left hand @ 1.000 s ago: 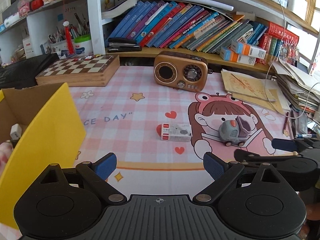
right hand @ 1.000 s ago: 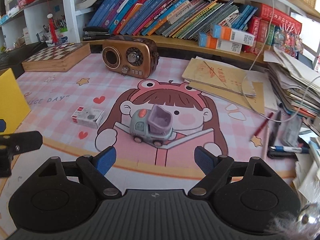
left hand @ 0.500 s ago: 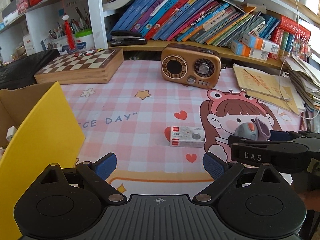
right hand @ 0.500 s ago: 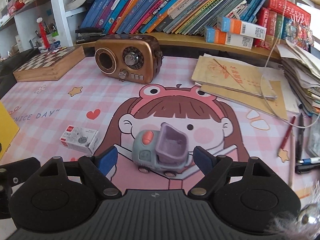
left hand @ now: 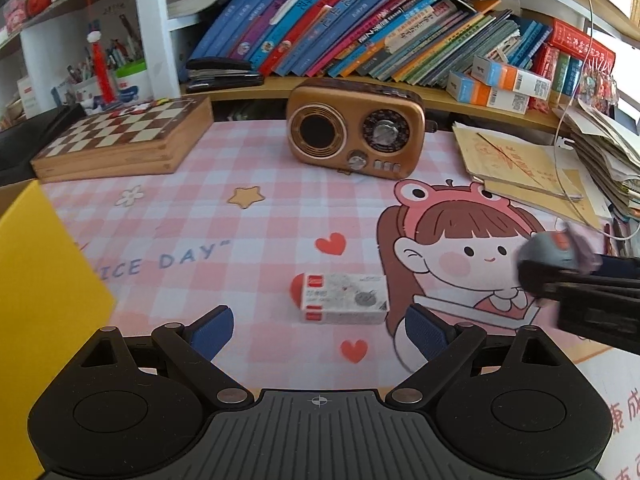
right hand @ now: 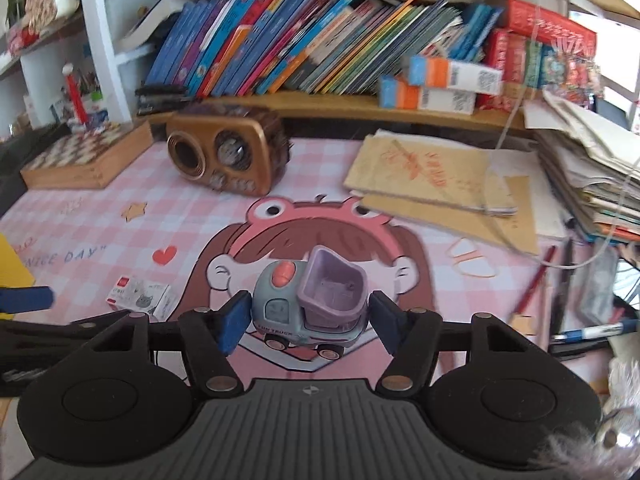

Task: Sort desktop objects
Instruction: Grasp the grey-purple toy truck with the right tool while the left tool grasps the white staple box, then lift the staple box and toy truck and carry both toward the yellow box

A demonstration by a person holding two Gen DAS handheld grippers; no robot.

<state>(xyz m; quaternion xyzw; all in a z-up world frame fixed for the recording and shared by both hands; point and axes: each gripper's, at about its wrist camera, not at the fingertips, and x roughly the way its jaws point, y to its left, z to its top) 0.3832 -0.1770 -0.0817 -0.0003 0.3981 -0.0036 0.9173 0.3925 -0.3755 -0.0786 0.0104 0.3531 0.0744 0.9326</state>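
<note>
Two grippers working pink desk mat. Right gripper (right hand: 306, 322) angling down, jaws just been closing, pinching toy truck (right hand: 310, 306) by its ends, truck lengthwise across jaws. Left gripper (left hand: 318, 326) spread, empty, pointing down toward eraser box (left hand: 344, 298) lying crosswise just ahead, near centre.

- The pink checked desk mat (left hand: 248, 240) carries blue lettering; "ICE DAY" shows in the left wrist view, and "NICE DAY" in the right wrist view.
- The toy truck (right hand: 310, 304) bears small print on its side that reads "FUN TRUCK".
- The small white box (left hand: 344, 298) has red labels and grey print, too small to read.
- Book spines (left hand: 360, 32) on the shelf carry titles, too blurred to read.
</note>
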